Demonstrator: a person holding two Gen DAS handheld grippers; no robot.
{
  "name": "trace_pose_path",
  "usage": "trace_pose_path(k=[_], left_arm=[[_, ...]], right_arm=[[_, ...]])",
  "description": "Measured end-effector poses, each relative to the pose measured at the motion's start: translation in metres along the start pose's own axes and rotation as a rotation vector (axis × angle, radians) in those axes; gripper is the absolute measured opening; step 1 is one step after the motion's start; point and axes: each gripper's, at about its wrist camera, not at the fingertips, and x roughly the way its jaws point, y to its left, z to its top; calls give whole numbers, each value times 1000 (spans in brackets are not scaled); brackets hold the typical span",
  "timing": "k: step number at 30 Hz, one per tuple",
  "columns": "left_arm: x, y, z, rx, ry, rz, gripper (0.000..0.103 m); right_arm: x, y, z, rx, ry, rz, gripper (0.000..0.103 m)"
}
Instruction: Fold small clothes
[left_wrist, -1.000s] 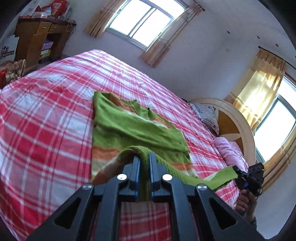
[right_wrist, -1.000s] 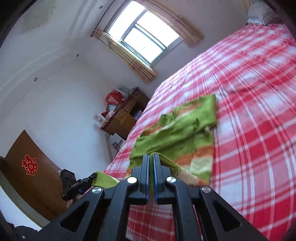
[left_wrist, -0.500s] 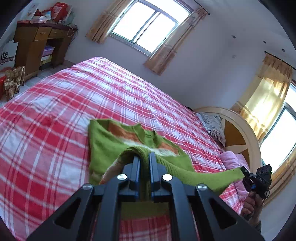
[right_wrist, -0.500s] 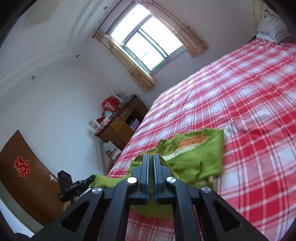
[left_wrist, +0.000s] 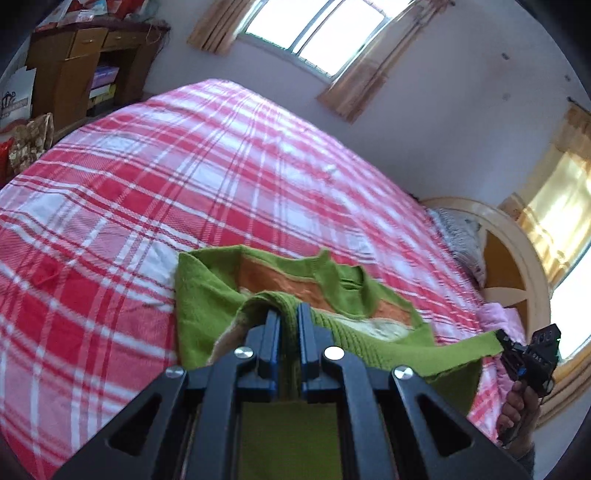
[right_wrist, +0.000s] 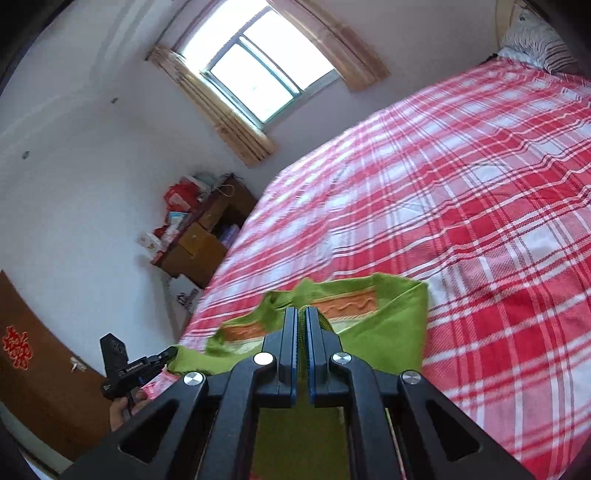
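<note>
Red-plaid bed (left_wrist: 155, 192) underneath, both grippers (left_wrist: 289, 317) (right_wrist: 301, 321) are pinching the green-and-orange knitted sweater's (left_wrist: 207, 295) hem corners, keeping it taut for folding.

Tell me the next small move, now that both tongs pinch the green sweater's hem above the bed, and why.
Probably carry both tongs forward and lower the hem onto the collar end. The left tongs and right tongs are shut on the green sweater, its hem stretched between them in the air, while the orange-striped collar end lies flat on the plaid bedspread.
</note>
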Motion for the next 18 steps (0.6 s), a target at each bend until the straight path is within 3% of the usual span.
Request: trace_pose_path(k=[3, 6, 8, 9, 10, 12, 18], left_arm=[[24, 4, 4, 4, 23, 32, 9], [41, 7, 5, -7, 62, 94, 16], [38, 10, 4, -17, 65, 124, 23], [32, 11, 3, -9, 57, 131, 31], [25, 13, 1, 2, 44, 139, 45], [12, 17, -4, 30, 9, 165, 65], [4, 17, -22, 132, -10, 234, 67]], right_arm=[[35, -23, 9, 25, 26, -35, 4], [69, -44, 15, -22, 11, -149, 8], [77, -51, 13, -64, -1, -260, 39], [76, -53, 11, -63, -7, -269, 64], [72, -57, 7, -50, -19, -245, 67], [66, -61, -2, -51, -23, -223, 67], [56, -68, -32, -70, -42, -221, 67]])
